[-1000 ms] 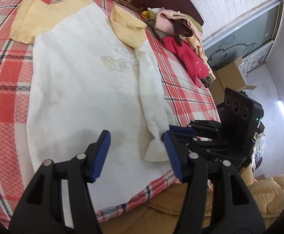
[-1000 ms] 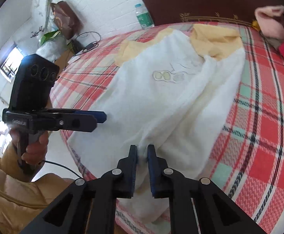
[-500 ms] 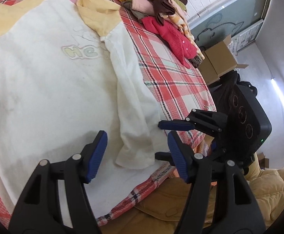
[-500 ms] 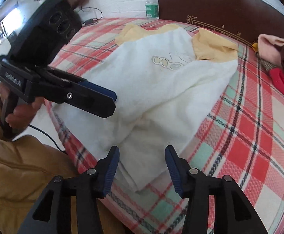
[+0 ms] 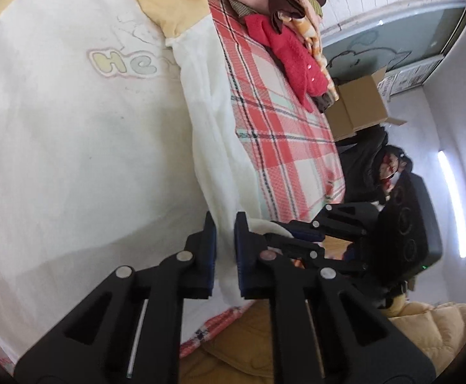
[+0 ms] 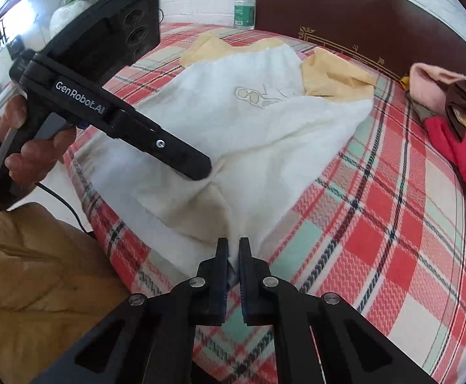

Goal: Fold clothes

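Left tool [image 5: 224, 249], right tool [image 6: 233, 272] both pinching white shirt [image 6: 249, 128] on plaid bed [image 6: 377, 240]; brick wall.

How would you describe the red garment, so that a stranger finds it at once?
Look along the plaid bed toward the dark headboard. A clothes pile lies beside the white shirt. The red garment trails from it, the only plain red piece.

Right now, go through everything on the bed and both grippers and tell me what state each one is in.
White shirt: spread flat on the bed, long sleeve folded along its side, its end pinched.
Left gripper: jaws shut on the sleeve.
Right gripper: jaws shut on the sleeve end.
Pile of clothes: unfolded heap near the headboard.
Cardboard box: flaps open.
Water bottle: upright.
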{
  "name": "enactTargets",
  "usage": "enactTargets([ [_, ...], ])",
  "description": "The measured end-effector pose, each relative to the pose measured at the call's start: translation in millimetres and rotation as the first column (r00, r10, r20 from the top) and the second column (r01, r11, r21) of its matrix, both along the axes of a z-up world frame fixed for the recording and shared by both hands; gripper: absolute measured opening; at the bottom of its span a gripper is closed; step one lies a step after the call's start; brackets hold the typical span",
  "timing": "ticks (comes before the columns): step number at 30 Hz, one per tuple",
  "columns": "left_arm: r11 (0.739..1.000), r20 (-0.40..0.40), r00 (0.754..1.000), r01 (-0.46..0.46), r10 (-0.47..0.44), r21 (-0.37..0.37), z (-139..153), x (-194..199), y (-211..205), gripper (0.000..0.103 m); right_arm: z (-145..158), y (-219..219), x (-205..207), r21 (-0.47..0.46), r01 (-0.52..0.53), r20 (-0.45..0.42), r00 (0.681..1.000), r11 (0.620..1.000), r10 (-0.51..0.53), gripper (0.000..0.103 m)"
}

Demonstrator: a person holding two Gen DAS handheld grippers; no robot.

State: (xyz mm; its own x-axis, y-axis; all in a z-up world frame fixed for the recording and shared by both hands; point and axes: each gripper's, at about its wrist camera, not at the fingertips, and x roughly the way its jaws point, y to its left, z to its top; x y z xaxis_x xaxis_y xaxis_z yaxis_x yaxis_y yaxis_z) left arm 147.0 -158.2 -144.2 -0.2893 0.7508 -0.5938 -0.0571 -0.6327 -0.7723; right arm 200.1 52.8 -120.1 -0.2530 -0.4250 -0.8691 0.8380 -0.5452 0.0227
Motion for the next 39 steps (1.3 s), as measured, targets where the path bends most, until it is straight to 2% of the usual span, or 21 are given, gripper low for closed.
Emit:
enactTargets([
  [2, 0.999, 0.045, 0.999, -0.011, 0.009, 0.041, -9, 6, -4, 0.012, 2, 9, -3, 0.0, 0.011, 0.024, 1.0, 1.0, -0.011, 0.005],
  [5, 1.0, 0.095, 0.995, -0.021, 0.023, -0.021, -26, 17, -5, 0.012, 1, 19, -6, 0.017, 0.016, 0.06, 0.998, 1.0, -0.017, 0.005],
  [8, 0.998, 0.0, 1.0, -0.004, 0.004, -0.059, -9, 31, -7, 0.014, 0, 24, -7, 0.06, 0.003, 0.071, 0.997, 0.998, -0.007, 0.009],
  [9, 0.996, -0.035, 0.999, 0.0, -0.003, -0.084, -2, 36, -7, 0.022, 4, 27, -9, 0.058, 0.003, 0.077, 0.997, 0.998, -0.007, 0.012],
  [10, 0.994, -0.069, 0.998, -0.002, -0.005, -0.108, 6, 40, -9, 0.029, 9, 30, -11, 0.042, 0.003, 0.079, 0.997, 0.999, -0.006, 0.021],
  [11, 0.993, -0.096, 0.995, -0.011, 0.0, -0.118, 11, 42, -11, 0.043, 16, 31, -13, 0.017, 0.006, 0.073, 0.997, 1.0, -0.007, 0.023],
  [12, 0.992, -0.121, 0.993, -0.022, 0.006, -0.125, 16, 45, -13, 0.05, 23, 30, -15, -0.019, 0.012, 0.059, 0.998, 1.0, -0.011, 0.024],
  [13, 0.991, -0.147, 0.989, -0.032, 0.012, -0.133, 22, 47, -16, 0.051, 30, 30, -17, -0.055, 0.017, 0.044, 0.999, 0.998, -0.015, 0.029],
  [15, 0.985, -0.182, 0.982, -0.076, 0.047, -0.156, 29, 49, -24, 0.052, 36, 19, -22, -0.116, 0.022, 0.026, 0.999, 0.993, -0.019, 0.031],
  [17, 0.974, -0.199, 0.975, -0.139, 0.103, -0.177, 34, 52, -36, 0.059, 31, 1, -29, -0.165, 0.009, 0.043, 0.999, 0.986, -0.002, 0.032],
  [19, 0.954, -0.205, 0.965, -0.21, 0.166, -0.214, 36, 57, -50, 0.063, 22, -17, -36, -0.19, -0.005, 0.068, 0.998, 0.982, 0.019, 0.041],
  [23, 0.906, -0.211, 0.941, -0.317, 0.264, -0.28, 33, 72, -83, 0.064, -8, -48, -51, -0.092, -0.054, 0.135, 0.989, 0.994, 0.067, 0.042],
  [25, 0.876, -0.206, 0.927, -0.365, 0.312, -0.316, 28, 81, -98, 0.065, -7, -55, -57, -0.068, -0.075, 0.166, 0.982, 0.995, 0.086, 0.043],
  [26, 0.871, -0.196, 0.925, -0.375, 0.326, -0.319, 24, 83, -105, 0.065, -6, -59, -60, -0.056, -0.086, 0.182, 0.979, 0.995, 0.095, 0.043],
  [29, 0.867, -0.164, 0.924, -0.382, 0.347, -0.32, 12, 89, -118, 0.069, 6, -104, -74, -0.067, -0.109, 0.163, 0.98, 0.992, 0.119, 0.051],
  [32, 0.878, -0.153, 0.936, -0.352, 0.318, -0.326, 5, 90, -112, 0.069, 21, -158, -90, -0.088, -0.131, 0.127, 0.982, 0.987, 0.141, 0.065],
  [34, 0.889, -0.162, 0.944, -0.325, 0.286, -0.323, 5, 90, -105, 0.069, 30, -193, -100, -0.102, -0.146, 0.103, 0.982, 0.984, 0.156, 0.079],
  [37, 0.907, -0.168, 0.95, -0.302, 0.262, -0.293, 4, 87, -98, 0.069, 45, -247, -116, -0.121, -0.168, 0.066, 0.982, 0.978, 0.177, 0.079],
  [39, 0.911, -0.168, 0.951, -0.298, 0.258, -0.284, 3, 86, -95, 0.069, 37, -289, -118, -0.068, -0.182, 0.044, 0.982, 0.981, 0.185, 0.08],
])
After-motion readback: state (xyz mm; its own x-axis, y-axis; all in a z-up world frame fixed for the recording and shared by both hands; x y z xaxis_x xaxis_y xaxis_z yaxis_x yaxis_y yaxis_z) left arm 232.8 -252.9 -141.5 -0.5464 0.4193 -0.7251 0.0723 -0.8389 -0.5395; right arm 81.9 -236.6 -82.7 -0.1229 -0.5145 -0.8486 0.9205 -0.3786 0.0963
